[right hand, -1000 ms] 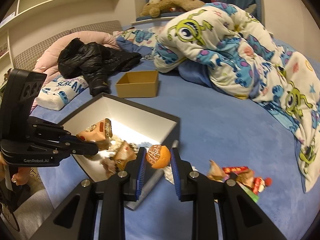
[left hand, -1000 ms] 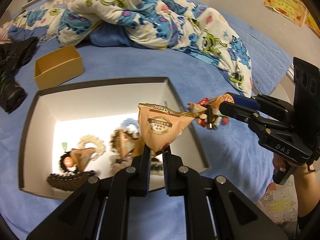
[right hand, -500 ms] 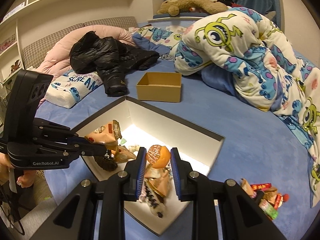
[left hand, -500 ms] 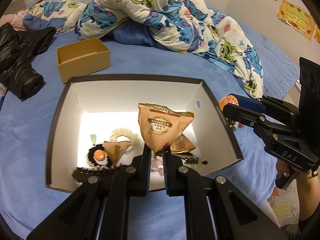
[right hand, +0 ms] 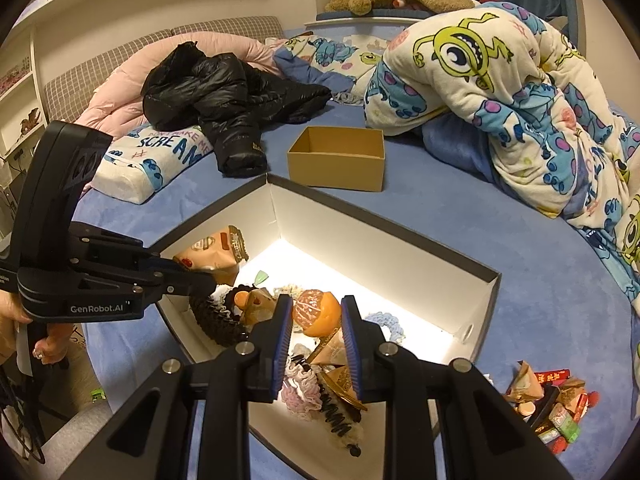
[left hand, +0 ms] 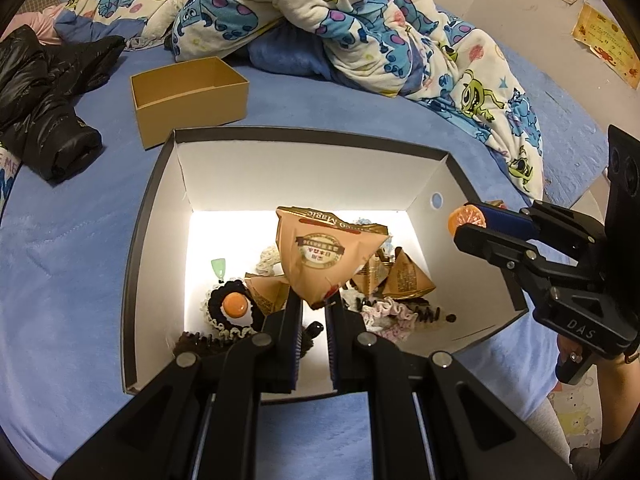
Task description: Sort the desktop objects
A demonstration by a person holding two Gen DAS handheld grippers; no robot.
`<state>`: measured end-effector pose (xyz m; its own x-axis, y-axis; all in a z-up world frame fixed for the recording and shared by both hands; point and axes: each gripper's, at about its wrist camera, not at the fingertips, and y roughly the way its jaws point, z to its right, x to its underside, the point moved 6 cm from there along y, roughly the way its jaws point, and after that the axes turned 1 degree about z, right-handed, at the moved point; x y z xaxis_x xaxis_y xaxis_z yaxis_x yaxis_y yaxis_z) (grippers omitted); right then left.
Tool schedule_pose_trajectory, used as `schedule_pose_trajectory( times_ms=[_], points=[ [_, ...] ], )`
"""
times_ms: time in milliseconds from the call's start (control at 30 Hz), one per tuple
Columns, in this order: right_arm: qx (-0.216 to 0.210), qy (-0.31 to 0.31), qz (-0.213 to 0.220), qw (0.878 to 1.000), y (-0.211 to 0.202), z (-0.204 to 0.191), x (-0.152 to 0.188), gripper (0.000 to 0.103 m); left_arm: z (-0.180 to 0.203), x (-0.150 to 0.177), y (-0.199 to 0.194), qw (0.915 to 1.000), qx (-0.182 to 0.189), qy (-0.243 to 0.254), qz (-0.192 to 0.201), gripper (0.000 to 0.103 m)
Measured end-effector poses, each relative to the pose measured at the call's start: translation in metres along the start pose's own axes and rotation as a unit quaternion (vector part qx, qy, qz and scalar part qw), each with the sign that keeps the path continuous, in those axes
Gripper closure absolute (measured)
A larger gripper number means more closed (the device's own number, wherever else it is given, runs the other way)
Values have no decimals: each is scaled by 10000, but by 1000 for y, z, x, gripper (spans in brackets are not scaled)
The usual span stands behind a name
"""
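Left gripper (left hand: 313, 309) pinches a tan triangular snack packet (left hand: 323, 255) by its lower corner, round label facing us, right above the white-lined box (left hand: 308, 172) on the blue bed (left hand: 72, 240). Right gripper (right hand: 316, 322) has its blue-padded fingers (right hand: 282, 330) clamped on a peeled orange fruit (right hand: 316, 313), over the box's jumble of packets and knitted scrunchies (right hand: 302, 386).

1. "GenRobot.AI" in white on the side of the left claw's (right hand: 208, 280) black body.
2. "DAS" embossed on the right claw's (left hand: 466, 222) black body.
3. "Magic", seen upside down, along the top edge of the tan triangular snack packet (left hand: 324, 252); round seal below it too small to read.
4. "SCREAM" in blue letters on the white pillow (right hand: 148, 160).
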<state>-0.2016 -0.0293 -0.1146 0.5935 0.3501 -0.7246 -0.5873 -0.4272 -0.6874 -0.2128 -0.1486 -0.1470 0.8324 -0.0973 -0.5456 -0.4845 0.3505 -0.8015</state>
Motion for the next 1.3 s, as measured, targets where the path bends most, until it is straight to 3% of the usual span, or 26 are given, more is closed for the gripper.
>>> schedule_pose_trajectory(
  times_ms=[600,667,700,733,867,1033,1167,1300],
  points=[
    [-34,50,-192,9998,22,1,8,78,-16,6,22,9993,-169,-139,-296,90],
    [-33,39,-226,9997,23,1,9,78,-19,7,23,9990,-273,-157,-321,75],
    [-28,31,-236,9997,24,1,9,78,-22,8,23,9985,-397,-195,-321,52],
    [5,21,-236,9997,24,1,9,78,-24,8,21,9982,-498,-226,-264,34],
    [38,88,-213,9997,24,4,8,69,-27,7,15,9983,-488,-289,-144,32],
    [66,105,-181,9998,23,6,7,66,-23,5,11,9983,-519,-235,-113,32],
    [67,136,-148,9998,19,7,7,56,-18,5,5,9983,-526,-230,-82,32],
    [69,122,-140,9998,17,6,7,55,-16,7,-4,9979,-593,-254,-96,32]
  ],
)
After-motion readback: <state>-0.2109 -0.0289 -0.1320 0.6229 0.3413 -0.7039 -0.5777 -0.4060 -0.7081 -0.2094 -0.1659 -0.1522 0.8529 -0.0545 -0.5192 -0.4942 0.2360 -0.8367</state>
